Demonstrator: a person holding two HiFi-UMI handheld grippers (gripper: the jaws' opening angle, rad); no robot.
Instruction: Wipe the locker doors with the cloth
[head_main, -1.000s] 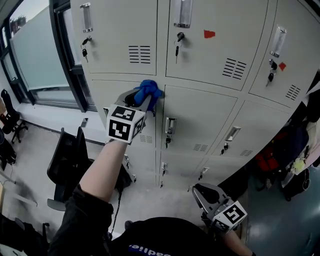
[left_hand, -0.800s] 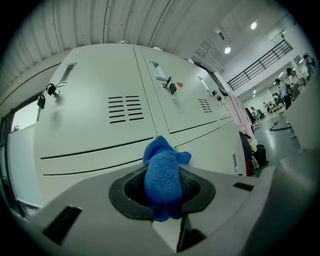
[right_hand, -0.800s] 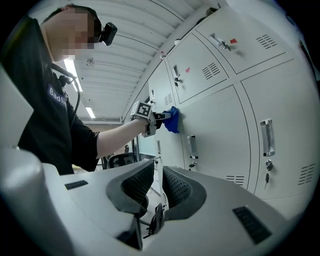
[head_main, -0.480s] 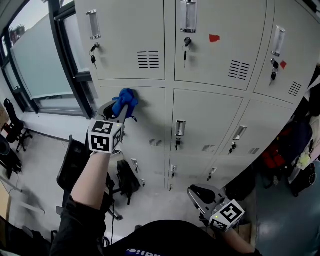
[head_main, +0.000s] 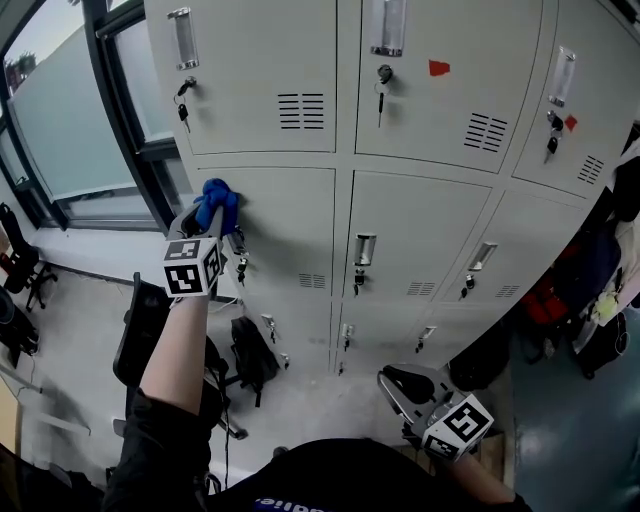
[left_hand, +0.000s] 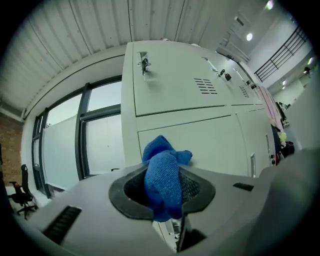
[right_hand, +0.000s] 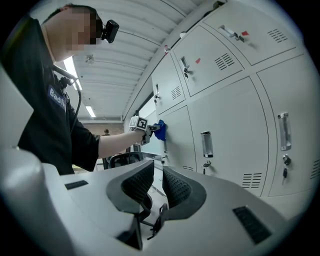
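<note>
L tool clamped on blue cloth, cloth pressed vs top-left corner of mid-row locker door; R tool low near torso, jaws slightly apart, empty.

A pale grey floor, seen from above, runs along the foot of a bank of grey lockers that stands on it. By the lockers' left end a black office chair stands on the floor. Just beside it, closer to the locker base, sits a black bag. A second black chair stands at the floor's far left edge, below the windows. Toward the right edge the floor turns a darker blue-grey.
</note>
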